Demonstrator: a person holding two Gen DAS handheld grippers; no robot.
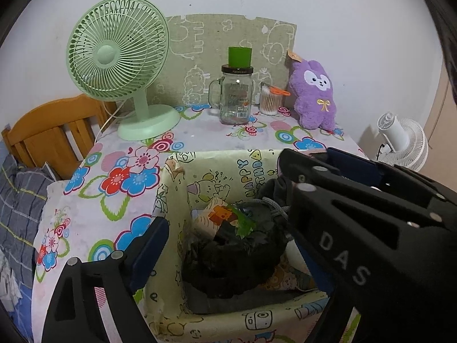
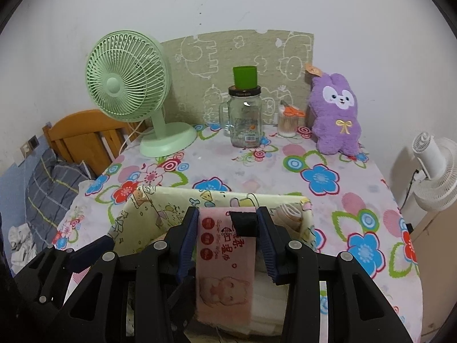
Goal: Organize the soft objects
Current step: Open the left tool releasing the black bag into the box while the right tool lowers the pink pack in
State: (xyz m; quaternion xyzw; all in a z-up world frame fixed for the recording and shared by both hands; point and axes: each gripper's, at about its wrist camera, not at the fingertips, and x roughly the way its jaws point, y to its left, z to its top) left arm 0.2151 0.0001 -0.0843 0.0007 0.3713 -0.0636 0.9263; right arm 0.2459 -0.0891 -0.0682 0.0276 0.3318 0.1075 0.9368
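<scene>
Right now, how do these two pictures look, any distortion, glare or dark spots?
Left wrist view: fisheye bends the edges, and the black bundle in the cartoon-print box is lost in shadow. Right wrist view: same bending, a glint on the clear glass jar.

The table (image 1: 200, 140) is viewed obliquely downward from its near edge by both wrist cameras, close above the storage box (image 1: 217, 160); its far edge is shared.

Left hand-held gripper (image 1: 228, 188): black frame, blue pads, silver screws, white lettering, apparently "DAS".
</scene>
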